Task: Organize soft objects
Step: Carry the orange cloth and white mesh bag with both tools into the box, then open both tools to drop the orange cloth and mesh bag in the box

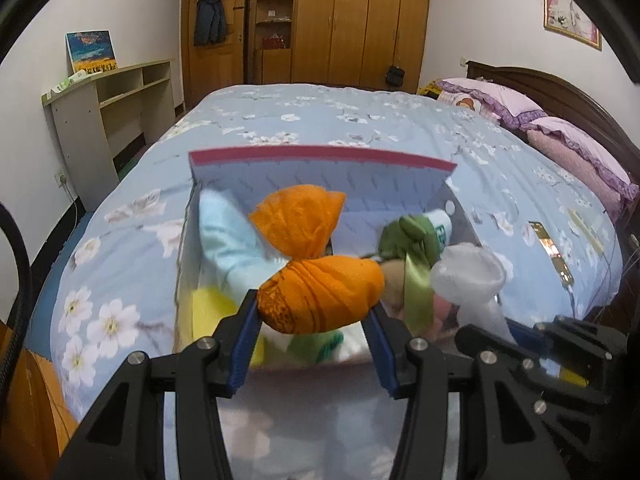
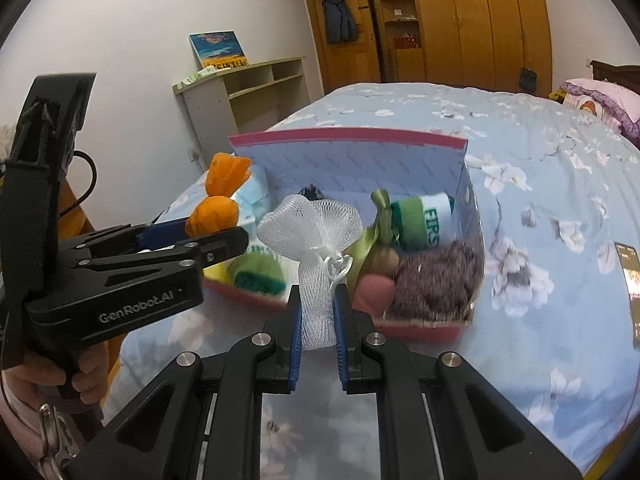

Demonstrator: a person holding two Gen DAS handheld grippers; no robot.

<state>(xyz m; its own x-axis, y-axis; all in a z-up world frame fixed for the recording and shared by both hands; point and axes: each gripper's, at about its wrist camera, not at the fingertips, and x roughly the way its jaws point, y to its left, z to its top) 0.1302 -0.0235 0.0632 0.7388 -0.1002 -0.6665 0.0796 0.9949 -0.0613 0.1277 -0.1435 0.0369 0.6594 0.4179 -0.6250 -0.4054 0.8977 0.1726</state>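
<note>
My left gripper (image 1: pixel 311 312) is shut on an orange mesh pouch (image 1: pixel 320 292) and holds it over the near edge of an open pink-rimmed box (image 1: pixel 320 158) on the bed; the left gripper also shows in the right wrist view (image 2: pixel 208 240) with the orange pouch (image 2: pixel 214 214). My right gripper (image 2: pixel 316 316) is shut on a white mesh pouch (image 2: pixel 316 240), held in front of the box (image 2: pixel 348 136); the white pouch appears at the right in the left wrist view (image 1: pixel 468 272). Inside the box lie a green-and-white sock roll (image 2: pixel 424 220), a purple knit item (image 2: pixel 436 276), a green ribbon pouch (image 2: pixel 380 232) and light blue cloth (image 1: pixel 224 236).
The box sits on a blue floral bedspread (image 1: pixel 360 120). Purple pillows (image 1: pixel 560 136) lie at the headboard on the right. A phone (image 2: pixel 632 288) lies on the bed right of the box. A beige shelf desk (image 1: pixel 104 108) stands left of the bed; wooden wardrobes (image 1: pixel 360 20) stand behind.
</note>
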